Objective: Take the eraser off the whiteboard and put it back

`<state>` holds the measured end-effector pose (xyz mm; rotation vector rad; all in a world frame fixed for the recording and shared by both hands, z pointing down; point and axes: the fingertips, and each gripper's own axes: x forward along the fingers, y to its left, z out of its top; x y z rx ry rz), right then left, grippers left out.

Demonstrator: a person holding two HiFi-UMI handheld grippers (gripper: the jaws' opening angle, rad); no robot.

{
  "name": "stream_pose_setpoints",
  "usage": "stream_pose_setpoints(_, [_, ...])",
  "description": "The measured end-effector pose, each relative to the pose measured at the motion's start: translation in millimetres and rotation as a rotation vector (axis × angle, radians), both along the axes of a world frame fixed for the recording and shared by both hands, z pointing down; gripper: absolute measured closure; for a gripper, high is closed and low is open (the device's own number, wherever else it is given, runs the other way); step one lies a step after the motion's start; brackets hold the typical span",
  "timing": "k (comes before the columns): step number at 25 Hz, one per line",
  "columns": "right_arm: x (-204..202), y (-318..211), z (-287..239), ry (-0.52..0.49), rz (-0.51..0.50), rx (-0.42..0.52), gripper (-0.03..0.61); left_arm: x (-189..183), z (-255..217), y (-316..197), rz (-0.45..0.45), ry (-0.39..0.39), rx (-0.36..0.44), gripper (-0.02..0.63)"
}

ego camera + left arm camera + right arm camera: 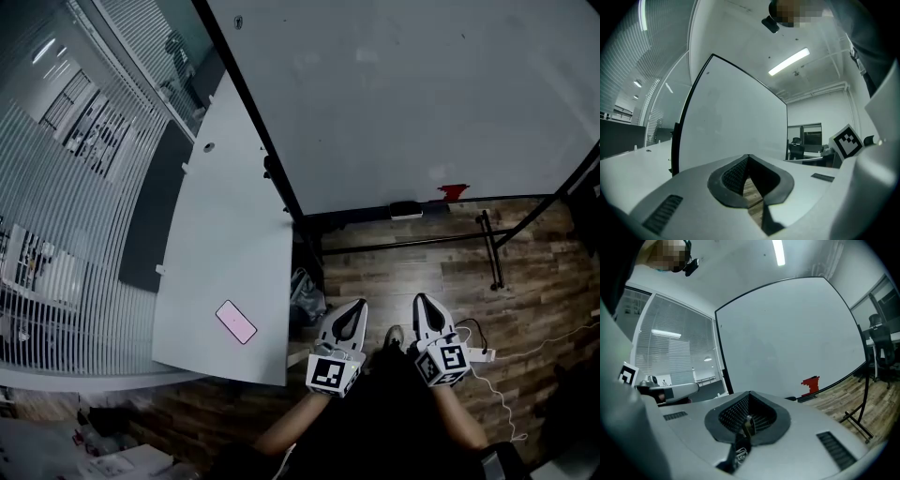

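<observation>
Red eraser (453, 191) sits low on the whiteboard (394, 94), one o'clock of your right gripper (424, 305); it and left gripper (354, 309) both closed, empty: reach step, open jaws first

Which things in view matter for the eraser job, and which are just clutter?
Job: red eraser on the whiteboard; left gripper and right gripper, both shut, empty.
Lying about: pink phone on the white table.
</observation>
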<state>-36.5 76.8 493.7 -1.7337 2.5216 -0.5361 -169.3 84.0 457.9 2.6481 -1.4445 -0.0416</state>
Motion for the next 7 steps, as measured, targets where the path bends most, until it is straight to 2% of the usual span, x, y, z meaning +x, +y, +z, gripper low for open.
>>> stream_pose_setpoints(7, [-6.3,4.7,-2.8,0.004,0.003,0.008,0.563,-6.4,2.1,5.3,0.002,0.007,-0.001,0.607])
